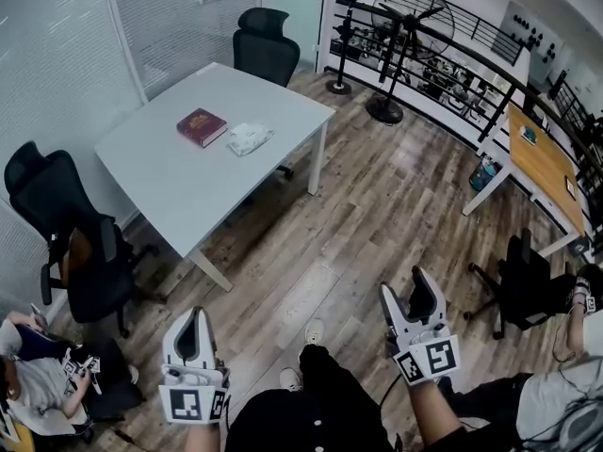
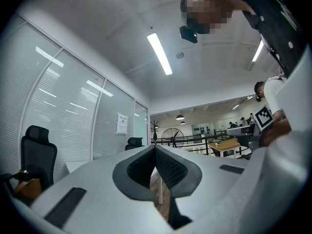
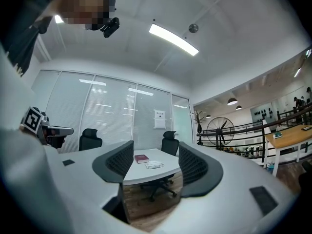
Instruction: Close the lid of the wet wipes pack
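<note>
- The wet wipes pack [image 1: 250, 138] lies on the white desk [image 1: 188, 182], just beside a dark red book [image 1: 202, 126], towards the desk's far end; it is too small to tell whether its lid is up or down
- Both grippers are held well apart from the desk, over the wooden floor [image 1: 377, 205], low in the head view; neither touches the pack
- The left gripper [image 1: 195, 313] has its jaws pressed together; in the left gripper view its dark ribbed pads [image 2: 168, 165] meet at the tip, with nothing between them
- The right gripper [image 1: 405, 285] has its jaws spread wide and holds nothing; in the right gripper view the desk, the book [image 3: 142, 158] and the pack [image 3: 154, 165] show in the distance through the gap between the pads [image 3: 192, 165]
- A black office chair [image 1: 267, 50] stands at the far end of the desk; another [image 1: 66, 219] stands at its left side
- A large standing fan [image 1: 412, 17] is by the black railing; a person [image 1: 38, 375] sits at the lower left corner of the head view
</note>
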Demonstrator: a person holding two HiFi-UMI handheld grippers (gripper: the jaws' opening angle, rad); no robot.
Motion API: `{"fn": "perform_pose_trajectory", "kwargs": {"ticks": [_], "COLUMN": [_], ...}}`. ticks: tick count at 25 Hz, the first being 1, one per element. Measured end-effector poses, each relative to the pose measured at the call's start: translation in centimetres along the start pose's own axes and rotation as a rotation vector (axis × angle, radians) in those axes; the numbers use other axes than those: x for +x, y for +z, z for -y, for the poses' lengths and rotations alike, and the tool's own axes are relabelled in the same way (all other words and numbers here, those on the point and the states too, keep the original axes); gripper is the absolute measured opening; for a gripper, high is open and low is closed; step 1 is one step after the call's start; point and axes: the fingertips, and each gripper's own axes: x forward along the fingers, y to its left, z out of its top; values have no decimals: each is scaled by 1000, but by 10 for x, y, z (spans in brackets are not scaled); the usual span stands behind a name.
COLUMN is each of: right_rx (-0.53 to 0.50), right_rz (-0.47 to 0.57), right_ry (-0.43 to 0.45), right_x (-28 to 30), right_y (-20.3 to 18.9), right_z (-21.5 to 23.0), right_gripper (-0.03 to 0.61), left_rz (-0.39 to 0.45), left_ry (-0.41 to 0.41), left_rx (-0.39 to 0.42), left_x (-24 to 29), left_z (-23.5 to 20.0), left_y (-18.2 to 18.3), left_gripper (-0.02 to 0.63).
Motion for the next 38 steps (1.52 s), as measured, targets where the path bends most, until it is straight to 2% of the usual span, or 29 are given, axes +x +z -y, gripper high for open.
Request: {"fn": "perform_pose_trajectory", "kwargs": {"ticks": [3,7,18,26,38], "right_rx": [3,10,10,20,37], "right_rz": [3,12,-1,8,11], "right_ry": [0,9,23,37,59], "right_x": [14,35,95,146,203], "right_y": [-4,-5,-15,-15,-15], "right_z": [3,11,41,68,118], "right_gripper": [299,259,259,259,260], "left_rz": [-4,-3,-14,-16,-7], "left_ry": [5,9,16,25,77], "left_rx": [-3,-2,6,21,30], "left_x": [11,32,96,149,215], "left_z": [-5,-9,-17,-22,-19], "left_y": [-7,-9,-23,-20,-17], "left_gripper": [15,15,15,15,15]}}
